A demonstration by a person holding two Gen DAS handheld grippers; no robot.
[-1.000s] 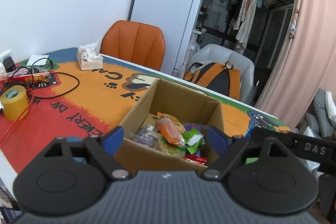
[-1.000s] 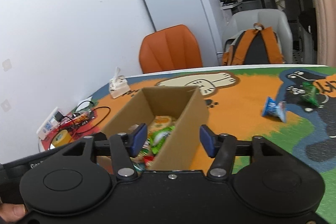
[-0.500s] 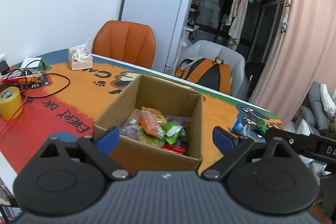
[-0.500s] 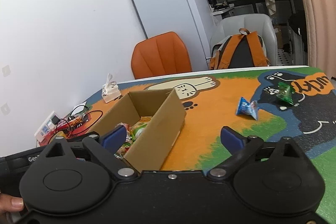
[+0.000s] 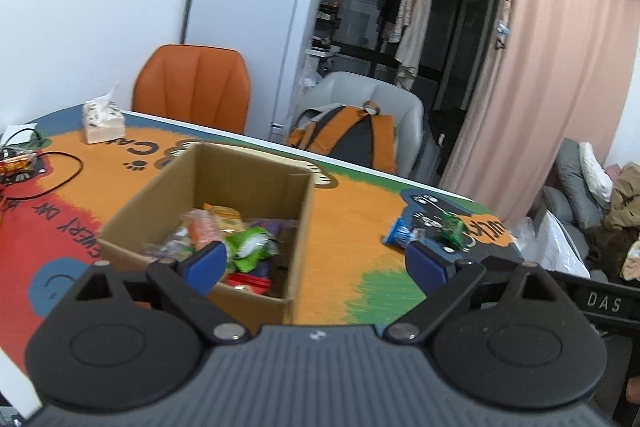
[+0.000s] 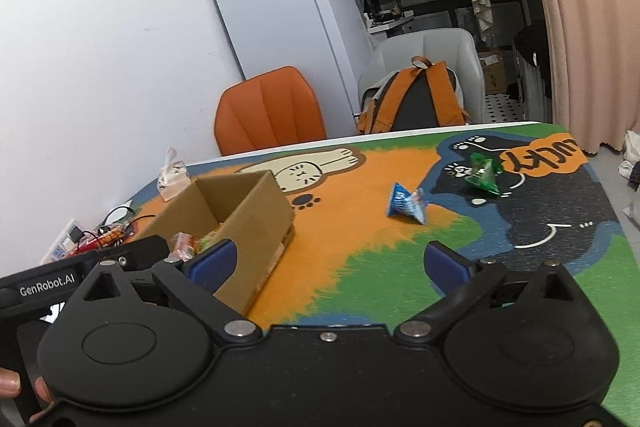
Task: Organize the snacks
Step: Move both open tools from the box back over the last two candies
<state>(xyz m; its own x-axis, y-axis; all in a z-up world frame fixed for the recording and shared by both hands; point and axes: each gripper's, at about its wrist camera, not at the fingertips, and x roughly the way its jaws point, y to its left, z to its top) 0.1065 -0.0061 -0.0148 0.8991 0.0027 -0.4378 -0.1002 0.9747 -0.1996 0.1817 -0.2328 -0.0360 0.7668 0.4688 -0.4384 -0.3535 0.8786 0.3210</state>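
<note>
Both views have swung right off the box point(image 6: 224, 223) since the earlier frame. Right gripper point(image 6: 326, 263) and left gripper point(image 5: 316, 263) gape wide, empty. Blue packet point(image 6: 406, 205) and green packet point(image 6: 482, 173) lie loose, far right. Risk: crinkly, pointed wrappers likely skid from closing pads.

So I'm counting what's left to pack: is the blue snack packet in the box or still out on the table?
Out. The blue snack packet lies on the table mat, clear of the cardboard box, near the green packet.
</note>
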